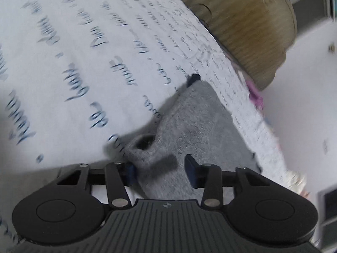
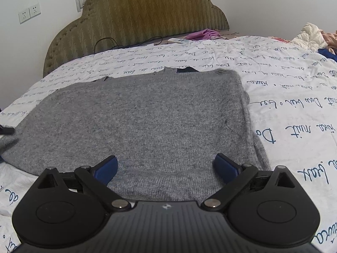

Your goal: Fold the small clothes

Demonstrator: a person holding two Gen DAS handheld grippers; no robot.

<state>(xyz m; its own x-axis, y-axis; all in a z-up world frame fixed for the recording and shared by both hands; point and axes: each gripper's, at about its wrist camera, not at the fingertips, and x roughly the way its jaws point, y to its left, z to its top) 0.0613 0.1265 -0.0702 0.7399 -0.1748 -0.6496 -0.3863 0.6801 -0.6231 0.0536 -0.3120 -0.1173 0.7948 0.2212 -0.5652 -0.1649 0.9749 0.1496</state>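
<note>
A grey knit sweater (image 2: 147,113) lies flat on the bed, folded into a rough rectangle, with a dark collar at its far edge. My right gripper (image 2: 166,166) is open and empty, its blue fingertips spread over the sweater's near edge. In the blurred, tilted left wrist view the sweater (image 1: 195,126) shows with a rolled cuff or sleeve end near the fingers. My left gripper (image 1: 161,168) is open, with the grey fabric lying between its blue pads. A dark tip at the left edge of the right wrist view is probably the left gripper (image 2: 6,130).
The bed has a white sheet with blue script writing (image 2: 284,97). An olive padded headboard (image 2: 137,19) stands at the far end. A purple garment (image 2: 204,34) and a white remote (image 2: 179,40) lie by it. More clothes (image 2: 316,35) are piled at the far right.
</note>
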